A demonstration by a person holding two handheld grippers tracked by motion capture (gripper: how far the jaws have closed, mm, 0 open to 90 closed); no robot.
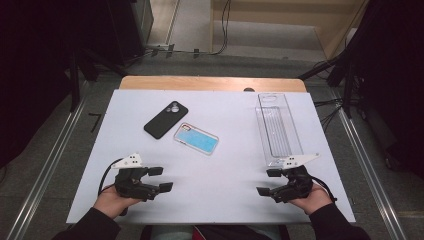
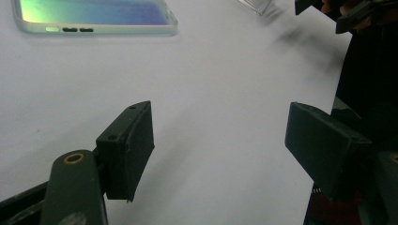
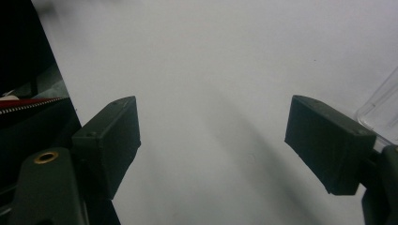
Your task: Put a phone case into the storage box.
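Table: white tabletop [image 1: 220,200], with a strip of bare wood showing along its far edge.
Clear tray: long clear plastic tray [image 1: 278,129] by the right edge; its long axis runs from the far edge toward the near edge, and its near end lies just beside the right gripper.
Black phone: black phone [image 1: 165,119] lying camera side up, left of centre toward the far edge; its long axis is slanted, with the camera end pointing to the far right.
Blue case: blue phone case [image 1: 196,138] just beside the black phone, apart from it, with its long axis slanting toward the near right corner. In the left gripper view, its port edge [image 2: 96,29] faces the jaws.
Left gripper: left gripper [image 1: 161,178] near the near left corner, jaws spread apart with nothing between them.
Right gripper: right gripper [image 1: 267,182] near the near right corner, jaws likewise apart and empty.
Open room: bare white surface between the two grippers and up to the case.
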